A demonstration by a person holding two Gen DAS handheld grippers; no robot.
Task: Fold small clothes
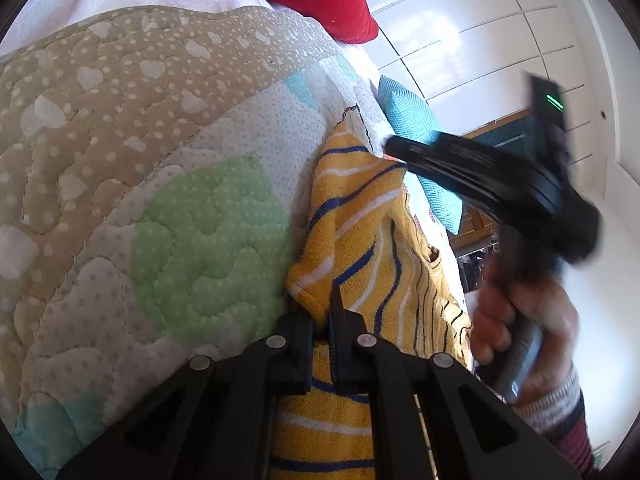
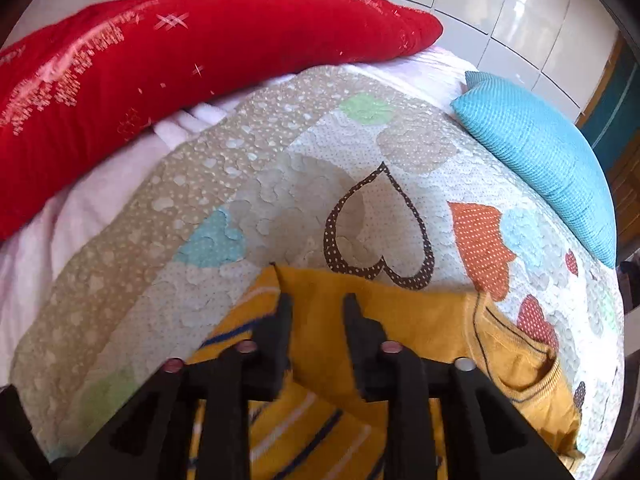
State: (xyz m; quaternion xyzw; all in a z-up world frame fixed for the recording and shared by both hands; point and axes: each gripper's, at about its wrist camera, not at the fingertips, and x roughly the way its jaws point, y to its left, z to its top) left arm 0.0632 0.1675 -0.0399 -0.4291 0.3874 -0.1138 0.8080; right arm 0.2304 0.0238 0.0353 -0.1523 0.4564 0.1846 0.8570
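A small yellow garment [image 1: 360,240] with blue and white stripes lies on a quilted bed cover [image 1: 140,160]. My left gripper [image 1: 322,316] is shut on the garment's edge, with cloth pinched between the fingers. In the right wrist view the yellow garment [image 2: 400,320] lies partly folded, plain side up, with a neckline at the right. My right gripper [image 2: 316,304] is open just above the garment, with nothing between its fingers. The right gripper also shows in the left wrist view [image 1: 390,146], blurred, tips at the garment's far corner.
A red pillow [image 2: 180,48] lies at the back of the bed. A blue pillow [image 2: 540,152] lies at the right edge. The quilt [image 2: 280,184] has heart patches. White cabinet doors [image 1: 480,40] stand beyond the bed.
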